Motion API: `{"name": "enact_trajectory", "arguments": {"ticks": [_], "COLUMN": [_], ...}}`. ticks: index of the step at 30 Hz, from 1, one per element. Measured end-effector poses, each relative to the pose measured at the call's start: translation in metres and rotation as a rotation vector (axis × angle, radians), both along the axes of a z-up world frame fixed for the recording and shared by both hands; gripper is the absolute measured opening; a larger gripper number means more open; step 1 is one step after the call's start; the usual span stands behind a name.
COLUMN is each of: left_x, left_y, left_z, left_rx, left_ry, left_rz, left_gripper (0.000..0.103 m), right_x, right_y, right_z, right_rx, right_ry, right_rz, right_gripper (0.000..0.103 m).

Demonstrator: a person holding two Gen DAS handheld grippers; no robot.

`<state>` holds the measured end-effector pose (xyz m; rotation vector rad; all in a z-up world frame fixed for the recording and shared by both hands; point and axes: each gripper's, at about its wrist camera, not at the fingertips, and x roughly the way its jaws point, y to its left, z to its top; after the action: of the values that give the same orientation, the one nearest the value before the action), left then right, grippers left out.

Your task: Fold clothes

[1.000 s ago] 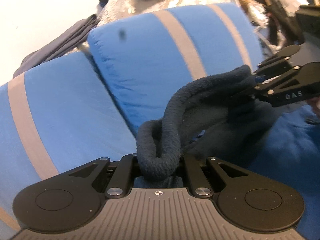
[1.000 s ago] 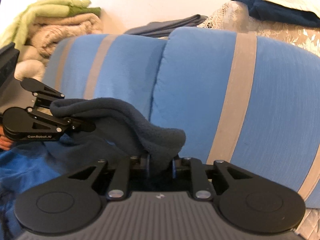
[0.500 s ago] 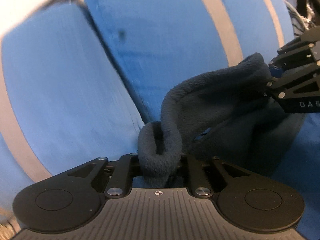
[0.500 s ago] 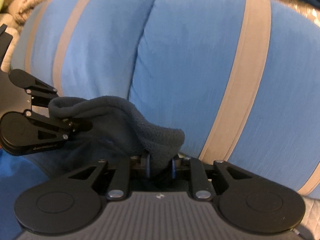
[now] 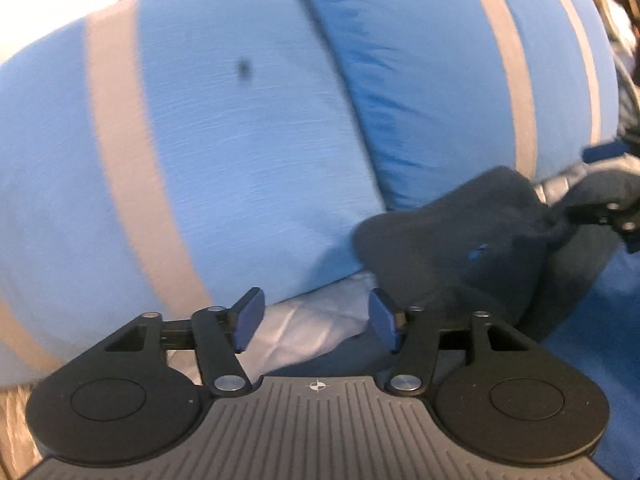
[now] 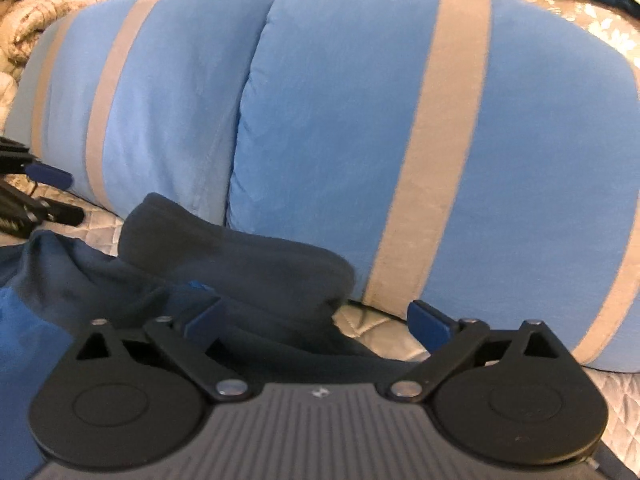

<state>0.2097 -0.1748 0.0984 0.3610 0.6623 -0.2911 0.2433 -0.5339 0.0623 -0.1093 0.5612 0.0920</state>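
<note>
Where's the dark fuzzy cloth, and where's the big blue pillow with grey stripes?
dark fuzzy cloth [image 6: 248, 264], right wrist view, on its folded top.
big blue pillow [image 6: 340, 120], right wrist view, on the blue panel left of its stripe.

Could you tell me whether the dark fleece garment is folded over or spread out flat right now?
Folded over: the dark fleece garment lies bunched in a doubled-up heap against the blue striped cushions, not flat.

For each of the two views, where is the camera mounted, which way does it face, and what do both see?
Left wrist: sits on the left gripper, jaws opening with nothing between them, facing the blue striped cushions; the right gripper shows at the right edge.
Right wrist: sits on the right gripper, jaws opening astride the dark fleece garment, facing the same cushions; the left gripper shows at the left edge.
Shared: cushions, garment.
</note>
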Motion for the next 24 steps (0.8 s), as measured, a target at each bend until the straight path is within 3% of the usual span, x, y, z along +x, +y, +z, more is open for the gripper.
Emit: {"name": "enact_trajectory", "arguments": {"ticks": [6, 16, 24], "left_x": [0.012, 0.038, 0.048], "left_y": [0.043, 0.041, 0.062], "left_z": [-0.002, -0.059, -0.074], "left_rx": [-0.013, 0.041, -0.148], "left_ry": [0.064, 0.15, 0.213], "left_rz": [0.018, -0.063, -0.093], "left_gripper": [0.067, 0.067, 0.068], "right_x": [-0.022, -0.049, -0.074], "right_y": [-0.035, -0.055, -0.056], "right_z": [0.012, 0.031, 0.03], "right_rx": [0.056, 0.063, -0.098], "right_ry": [-0.025, -0.111, -0.153], "right_rz": [-0.055, -0.097, -0.038], "right_gripper": [0.103, 0.103, 0.103]}}
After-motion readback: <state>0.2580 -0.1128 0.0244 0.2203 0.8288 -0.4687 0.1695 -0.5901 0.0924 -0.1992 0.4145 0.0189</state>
